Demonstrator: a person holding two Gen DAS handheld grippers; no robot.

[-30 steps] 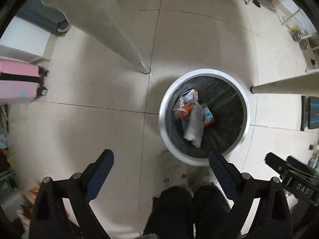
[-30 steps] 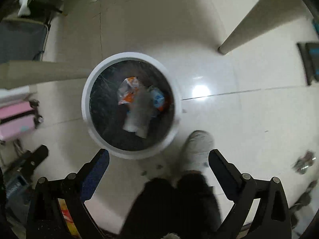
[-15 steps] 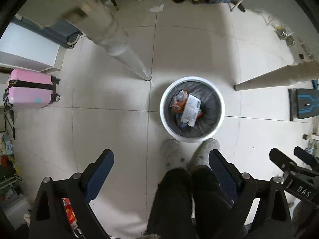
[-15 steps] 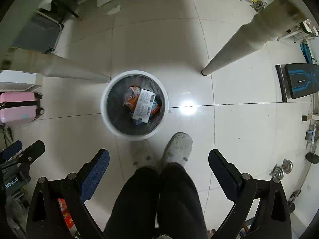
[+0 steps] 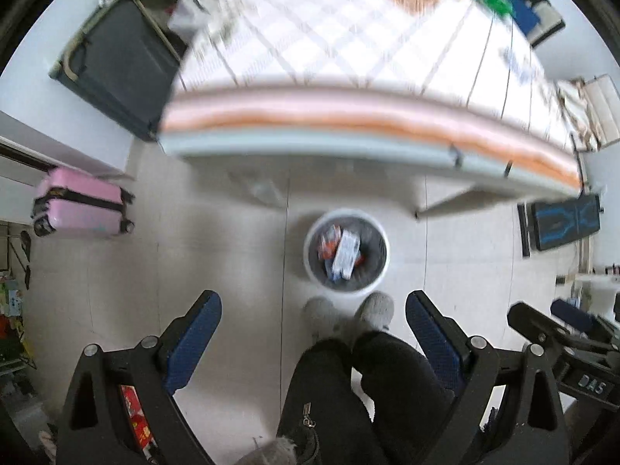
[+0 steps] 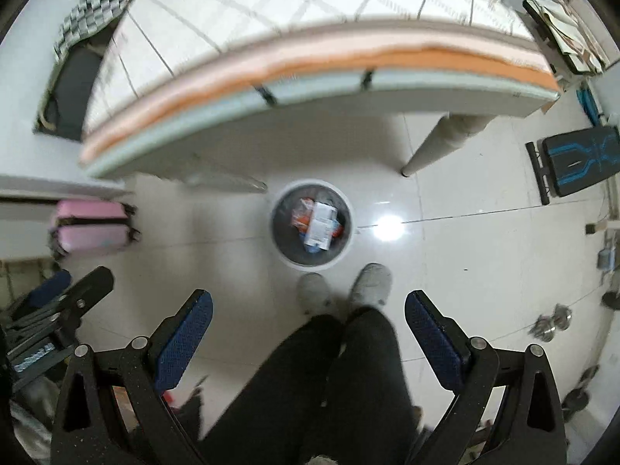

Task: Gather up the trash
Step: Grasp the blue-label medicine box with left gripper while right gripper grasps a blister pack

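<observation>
A round white trash bin point(image 5: 380, 275) point(image 6: 347, 246) stands on the tiled floor under the table's front edge. Inside it lie wrappers, a white packet point(image 5: 345, 254) point(image 6: 321, 224) on top and orange ones beside it. My left gripper point(image 5: 314, 329) is high above the floor, open, with nothing between its blue-padded fingers. My right gripper point(image 6: 309, 327) is likewise open and empty, well above the bin. In the left wrist view the right gripper shows at the right edge as a black tool point(image 5: 558, 333).
A table with a checked cloth point(image 5: 348, 46) point(image 6: 271, 11) fills the top of both views, blurred. The person's dark trouser legs point(image 5: 348, 387) and grey slippers point(image 6: 370, 283) are just in front of the bin. A pink suitcase point(image 5: 81, 205) stands left, a black-blue bench point(image 6: 577, 162) right.
Both grippers have risen a long way: the bin has shrunk in view and the tabletop has come into sight. Both remain open and empty.
</observation>
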